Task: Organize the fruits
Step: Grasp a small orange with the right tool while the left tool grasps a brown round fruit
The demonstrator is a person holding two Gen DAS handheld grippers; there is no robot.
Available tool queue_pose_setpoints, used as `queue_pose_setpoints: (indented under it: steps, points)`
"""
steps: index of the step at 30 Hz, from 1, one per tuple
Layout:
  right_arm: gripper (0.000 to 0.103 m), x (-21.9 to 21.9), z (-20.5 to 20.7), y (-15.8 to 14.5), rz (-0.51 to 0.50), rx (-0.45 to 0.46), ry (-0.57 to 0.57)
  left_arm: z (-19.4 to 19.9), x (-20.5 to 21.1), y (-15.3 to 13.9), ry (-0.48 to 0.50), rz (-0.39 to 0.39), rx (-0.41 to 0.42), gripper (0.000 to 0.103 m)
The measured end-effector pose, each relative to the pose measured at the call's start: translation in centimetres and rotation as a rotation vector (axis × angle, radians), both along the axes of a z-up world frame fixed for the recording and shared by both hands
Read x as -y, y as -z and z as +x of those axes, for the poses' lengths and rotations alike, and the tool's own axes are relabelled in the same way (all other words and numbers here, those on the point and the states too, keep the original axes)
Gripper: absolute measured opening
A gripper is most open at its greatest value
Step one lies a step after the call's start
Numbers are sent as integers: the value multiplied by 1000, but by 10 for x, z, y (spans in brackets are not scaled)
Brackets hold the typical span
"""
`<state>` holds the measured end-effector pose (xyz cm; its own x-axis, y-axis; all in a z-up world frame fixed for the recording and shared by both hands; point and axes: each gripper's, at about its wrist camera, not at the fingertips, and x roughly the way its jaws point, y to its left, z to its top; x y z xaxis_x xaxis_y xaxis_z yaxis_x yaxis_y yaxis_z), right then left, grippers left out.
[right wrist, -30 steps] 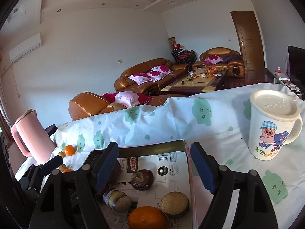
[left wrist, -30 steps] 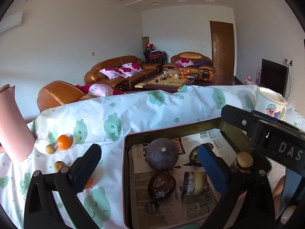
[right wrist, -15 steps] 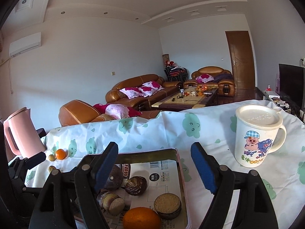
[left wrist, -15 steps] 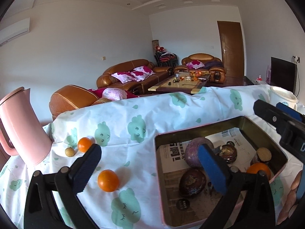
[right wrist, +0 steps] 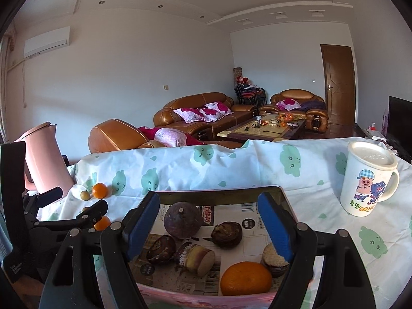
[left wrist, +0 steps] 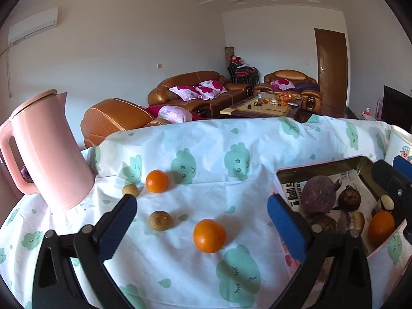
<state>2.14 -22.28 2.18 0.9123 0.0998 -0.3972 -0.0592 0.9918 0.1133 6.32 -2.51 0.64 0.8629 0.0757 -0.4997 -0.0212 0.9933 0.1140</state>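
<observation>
On the far left of the cloth-covered surface (left wrist: pixel 231 164), a pink plastic kettle (left wrist: pixel 49 152) stands. Right of it, loose fruit: a small tan round fruit (left wrist: pixel 130 190) beside a far orange (left wrist: pixel 157 181); nearer, a brownish round fruit (left wrist: pixel 160 220) and a near orange (left wrist: pixel 209 235). Left tool (left wrist: pixel 202 217) hovers above these, jaws wide apart, holding nothing. Further right, a rectangular paper-lined tin tray (right wrist: pixel 219 196) contains a purple round fruit (right wrist: pixel 182 220), dark fruit pieces and a large orange (right wrist: pixel 246 279). Right tool (right wrist: pixel 208 222) hangs over the tray, jaws spread, empty. Far right: white cartoon-pig mug (right wrist: pixel 367 181), lidded, upright.
</observation>
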Motion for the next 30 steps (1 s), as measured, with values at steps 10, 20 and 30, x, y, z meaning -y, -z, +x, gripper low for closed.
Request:
queue_pose_setpoints:
  steps: [10,20,30]
  points:
    - [80,-41,6,6,18,-69,-55,9,-72,1,-130,-16,-30,103]
    - [78,-134,20,16,-149,-137,-296,18,-139,1,-309,-23,-59,103]
    - [52,-188,72,50,-251,-383,-363,22,-164,2,-340,-37,-85,103]
